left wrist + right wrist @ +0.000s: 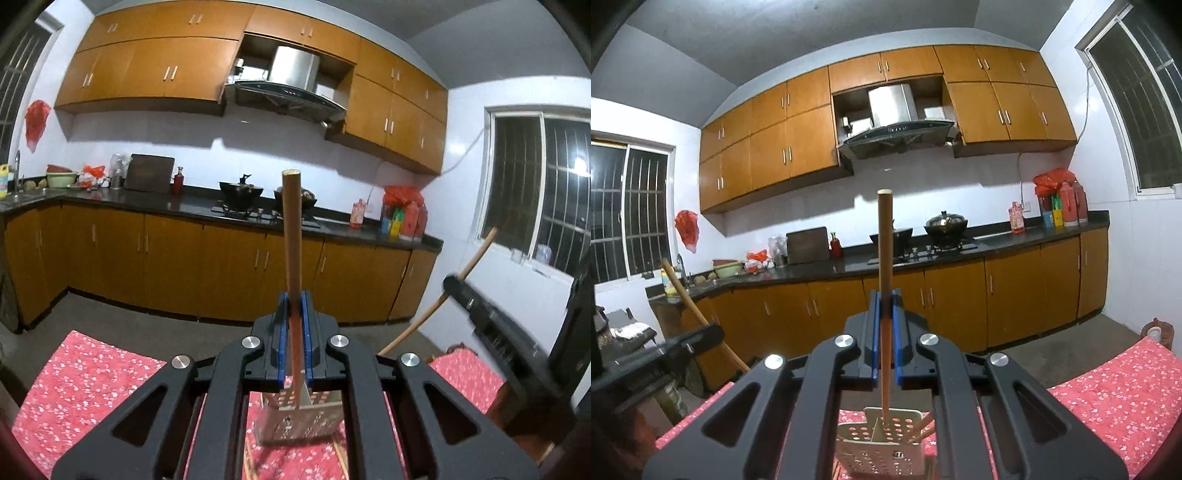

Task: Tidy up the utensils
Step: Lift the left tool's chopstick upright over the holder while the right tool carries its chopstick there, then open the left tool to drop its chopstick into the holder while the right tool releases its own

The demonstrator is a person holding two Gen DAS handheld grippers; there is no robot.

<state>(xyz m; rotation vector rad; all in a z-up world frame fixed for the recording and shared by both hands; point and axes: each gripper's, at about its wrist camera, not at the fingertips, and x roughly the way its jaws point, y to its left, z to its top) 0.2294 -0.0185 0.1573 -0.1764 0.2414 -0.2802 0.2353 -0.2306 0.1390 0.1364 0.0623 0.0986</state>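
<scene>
At the bottom centre of both wrist views stands a perforated metal utensil holder [299, 421] on a red floral cloth [88, 384]. In the right wrist view its interior shows a divider wall, and two chopsticks [925, 428] lean inside the compartment to the right of it; what sits in the left compartment cannot be told. In the left wrist view the holder shows only its outer walls, so its contents are hidden there. The left gripper [294, 302] has its blue-padded jaws pressed together on a single wooden chopstick [291, 229], which runs up the middle of the frame, its blunt end against the far counter. The right gripper [885, 302] likewise pinches its own wooden stick [885, 240], upright at frame centre, whose lower end reaches down to the holder's mouth; whether it is inside cannot be told. Each gripper shows in the other's view as a dark bar with its stick slanting: at the right edge of the left view, at the lower left of the right view. On the dark counter [1015, 240] behind sit two black woks [241, 192] and, at the right end, a cluster of red bottles [1067, 206].
</scene>
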